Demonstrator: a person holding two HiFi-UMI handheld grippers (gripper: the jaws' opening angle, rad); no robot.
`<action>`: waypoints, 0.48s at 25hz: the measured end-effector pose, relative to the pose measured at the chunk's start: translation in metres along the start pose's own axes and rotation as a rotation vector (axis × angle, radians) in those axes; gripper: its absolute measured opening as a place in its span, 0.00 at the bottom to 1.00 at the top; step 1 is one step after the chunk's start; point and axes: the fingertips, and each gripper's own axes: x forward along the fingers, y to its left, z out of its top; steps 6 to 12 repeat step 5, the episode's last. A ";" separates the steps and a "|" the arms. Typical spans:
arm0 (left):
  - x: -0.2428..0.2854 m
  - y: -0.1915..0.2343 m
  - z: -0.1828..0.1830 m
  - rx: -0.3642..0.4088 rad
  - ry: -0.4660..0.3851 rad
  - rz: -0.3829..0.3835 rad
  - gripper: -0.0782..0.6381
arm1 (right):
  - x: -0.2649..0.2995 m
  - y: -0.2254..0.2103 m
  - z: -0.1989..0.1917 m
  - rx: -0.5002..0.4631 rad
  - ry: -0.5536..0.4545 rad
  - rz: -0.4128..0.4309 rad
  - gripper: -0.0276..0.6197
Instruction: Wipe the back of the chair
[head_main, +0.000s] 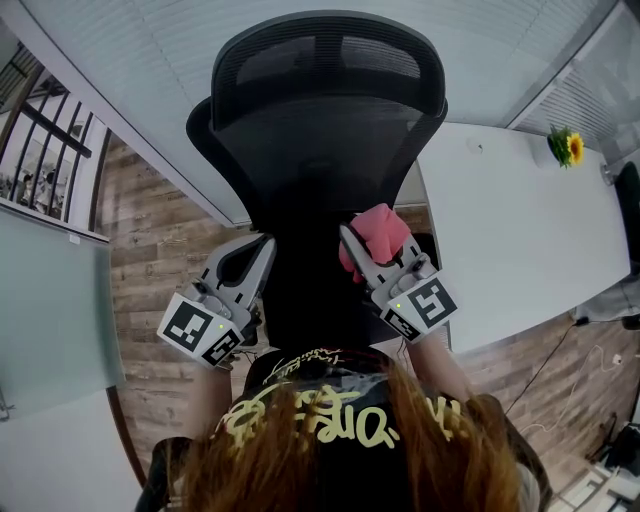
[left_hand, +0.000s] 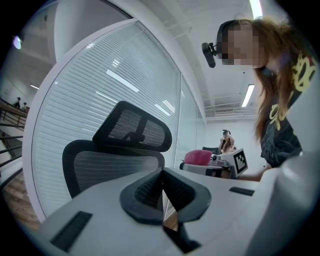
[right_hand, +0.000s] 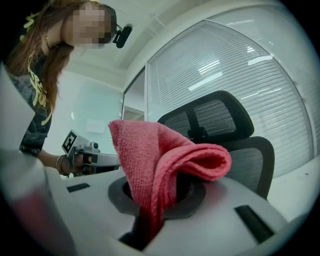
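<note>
A black mesh office chair (head_main: 320, 130) stands in front of me with its back (left_hand: 112, 167) and headrest (right_hand: 212, 117) facing me. My right gripper (head_main: 375, 245) is shut on a folded pink cloth (head_main: 378, 235), which bulges up between its jaws (right_hand: 165, 170) close to the lower right side of the chair back. My left gripper (head_main: 262, 250) sits at the lower left side of the chair back, its jaws closed together with nothing between them (left_hand: 162, 200). Whether cloth and mesh touch cannot be told.
A white table (head_main: 520, 230) runs along the right, with a small sunflower pot (head_main: 567, 148) at its far end. A glass wall with white blinds (head_main: 150, 90) stands behind the chair. Wood flooring (head_main: 160, 260) shows on the left, and a railing (head_main: 45, 140) lies at far left.
</note>
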 end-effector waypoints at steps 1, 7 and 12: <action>0.000 0.000 0.001 0.002 0.000 0.000 0.09 | 0.001 0.001 0.000 -0.002 0.001 0.002 0.12; -0.002 0.001 0.001 0.004 0.004 -0.001 0.09 | 0.002 0.004 -0.003 -0.019 0.013 0.008 0.12; -0.002 0.001 0.001 0.004 0.004 -0.001 0.09 | 0.002 0.004 -0.003 -0.019 0.013 0.008 0.12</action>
